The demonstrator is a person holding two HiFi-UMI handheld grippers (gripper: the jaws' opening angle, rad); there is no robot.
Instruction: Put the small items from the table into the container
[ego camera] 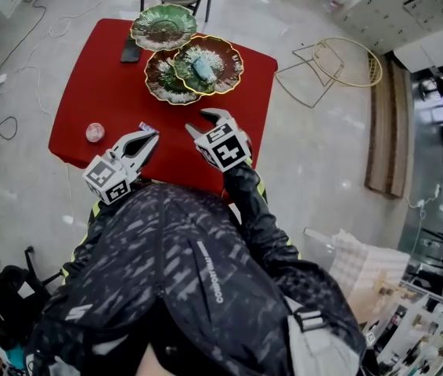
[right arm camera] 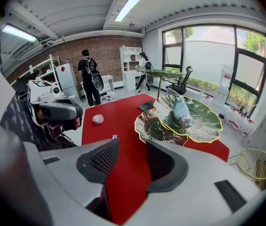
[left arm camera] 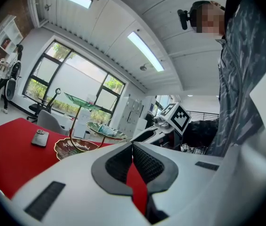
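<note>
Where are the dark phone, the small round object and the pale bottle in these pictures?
dark phone [ego camera: 130, 51]: head view, middle of its back.
small round object [ego camera: 95, 132]: head view, centre of its top.
pale bottle [ego camera: 203, 68]: head view, middle of its body.

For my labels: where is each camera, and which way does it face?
Head view: on the head, steeply down at the table; shows jacket, left gripper, right gripper.
Left gripper view: on that gripper, level toward the plates; jaws shut.
Right gripper view: on that gripper, tilted down at the bottle; jaws apart.
All share the plates.
</note>
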